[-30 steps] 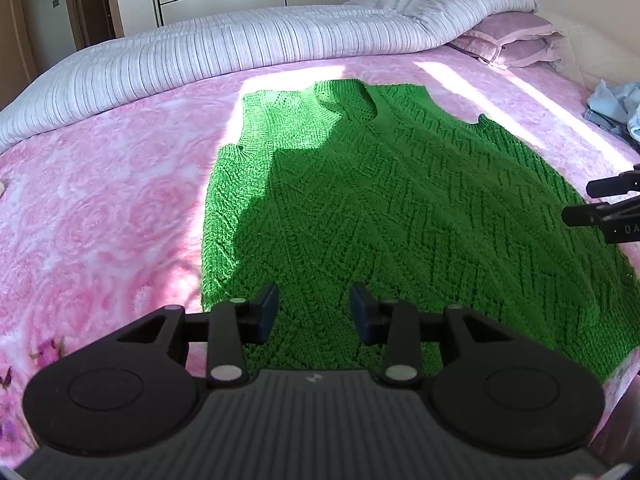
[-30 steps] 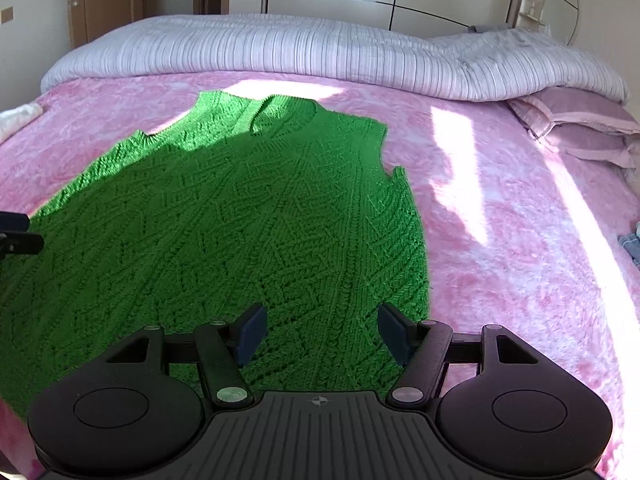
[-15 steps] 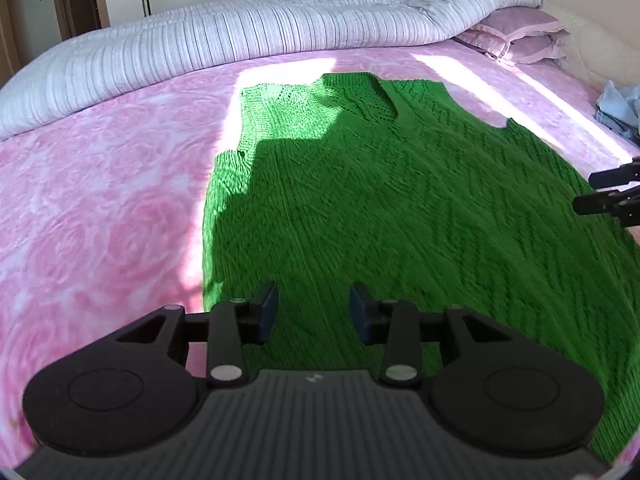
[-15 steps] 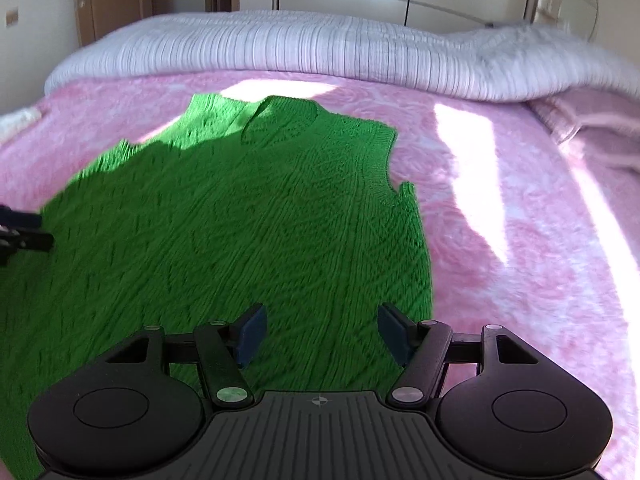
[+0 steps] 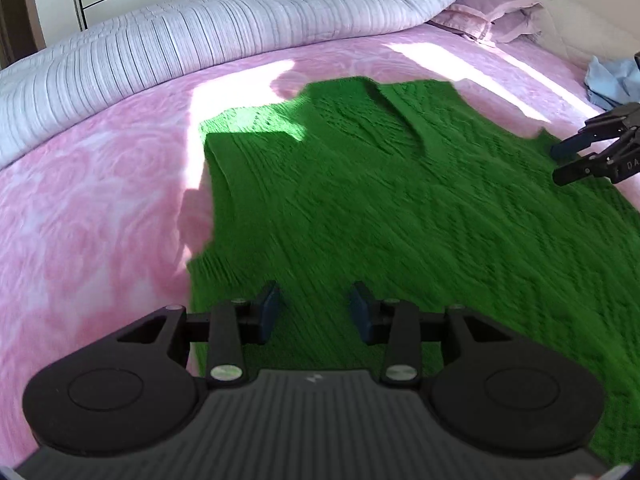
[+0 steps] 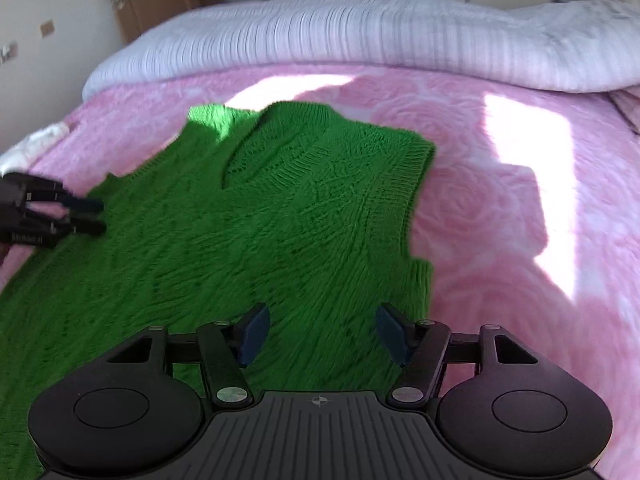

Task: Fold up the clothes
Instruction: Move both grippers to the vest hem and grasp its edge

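While green vest (image 5: 400, 208) lies flat, 2 hand-held grippers spread, empty; pink bedspread (image 6: 500, 208) bare beside edges.

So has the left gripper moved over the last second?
Yes. The left gripper, jaws open, has travelled forward along the green knitted vest from its hem towards the neckline and the striped duvet.

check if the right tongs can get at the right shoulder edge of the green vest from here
Probably yes. The right tongs are open above the green knitted vest, and its shoulder edge lies flat ahead on the pink blanket with nothing between.
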### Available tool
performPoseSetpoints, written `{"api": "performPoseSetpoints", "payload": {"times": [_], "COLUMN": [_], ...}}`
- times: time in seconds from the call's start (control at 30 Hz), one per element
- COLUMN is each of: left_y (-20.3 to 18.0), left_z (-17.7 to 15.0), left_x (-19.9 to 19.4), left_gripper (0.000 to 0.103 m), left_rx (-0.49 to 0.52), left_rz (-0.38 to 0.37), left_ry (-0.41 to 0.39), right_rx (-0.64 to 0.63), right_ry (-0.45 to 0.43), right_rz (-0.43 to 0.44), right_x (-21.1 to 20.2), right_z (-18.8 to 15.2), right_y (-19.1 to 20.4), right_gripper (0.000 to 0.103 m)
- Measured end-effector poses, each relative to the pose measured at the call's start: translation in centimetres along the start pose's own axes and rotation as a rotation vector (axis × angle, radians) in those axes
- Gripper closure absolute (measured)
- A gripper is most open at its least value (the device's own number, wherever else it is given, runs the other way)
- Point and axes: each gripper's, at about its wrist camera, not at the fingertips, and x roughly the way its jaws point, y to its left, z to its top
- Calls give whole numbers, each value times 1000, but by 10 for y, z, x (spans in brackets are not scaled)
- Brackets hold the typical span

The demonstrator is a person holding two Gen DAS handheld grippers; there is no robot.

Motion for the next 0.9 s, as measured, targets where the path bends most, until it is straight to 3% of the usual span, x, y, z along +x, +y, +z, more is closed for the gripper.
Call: {"api": "performPoseSetpoints", "payload": {"times": [0.13,0.27,0.4,0.7,0.77,0.8,0.87,0.9], "left_y": [25,59,90,117,116,113,107,105], "left_z": [25,55,79,97,94,92,89,87], "left_x": [23,49,73,115,111,101,81,72], "left_gripper": [67,69,69,69,72,76,88,89], "left_rx": [-3,-65,-135,-179,-182,-174,-159,-151], "left_rz": [-22,-31,-85,-157,-164,-164,-164,-163], "left_ry": [-13,-36,-73,-108,-117,-129,-152,-163], "right_rx": [-18,23,82,156,130,138,135,114], "right_ry": [0,-15,-34,-29,-42,-42,-43,-46], "right_rz": [-10,-9,33,137,126,122,119,105], "right_x": [24,47,64,102,106,106,104,101], "right_z": [30,61,87,112,112,111,112,113], "right_y": [-30,-68,-103,-133,-128,-127,-124,-120], "right_gripper": [44,44,44,44,67,87,93,94]}}
